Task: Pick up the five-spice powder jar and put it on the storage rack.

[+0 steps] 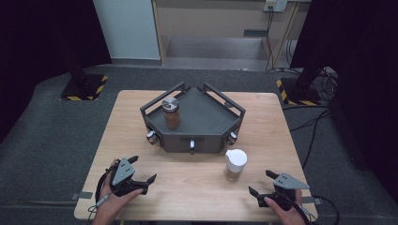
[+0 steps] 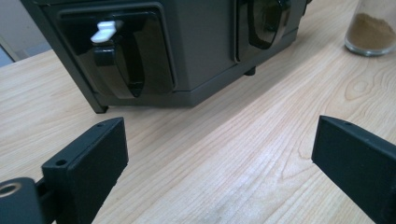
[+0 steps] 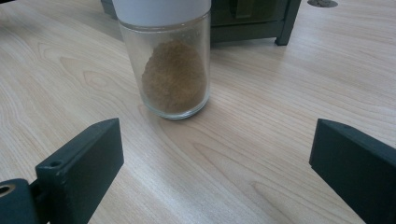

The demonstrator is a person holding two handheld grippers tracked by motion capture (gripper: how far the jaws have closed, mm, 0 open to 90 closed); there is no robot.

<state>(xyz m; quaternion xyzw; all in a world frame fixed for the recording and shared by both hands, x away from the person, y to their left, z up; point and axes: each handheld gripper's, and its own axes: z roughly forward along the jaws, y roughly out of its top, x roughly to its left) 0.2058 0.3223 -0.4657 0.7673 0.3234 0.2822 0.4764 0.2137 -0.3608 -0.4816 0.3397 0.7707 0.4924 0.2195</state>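
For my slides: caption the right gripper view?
Open right gripper facing a white-lidded spice jar on the wooden table.

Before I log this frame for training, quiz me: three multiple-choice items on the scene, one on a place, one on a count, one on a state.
1. Where does the silver-lidded jar stand?
A. on the dark rack
B. on the bare table
C. in a gripper

2. How many spice jars are in sight?
A. one
B. two
C. four

3. How is the right hand-held gripper?
A. shut on the white-lidded jar
B. shut, empty
C. open, short of that jar

Answers: 1 A, it sits inside the rack's rail. 2 B, one on the rack, one on the table. 3 C, its jaws stand wide apart with the jar beyond them.
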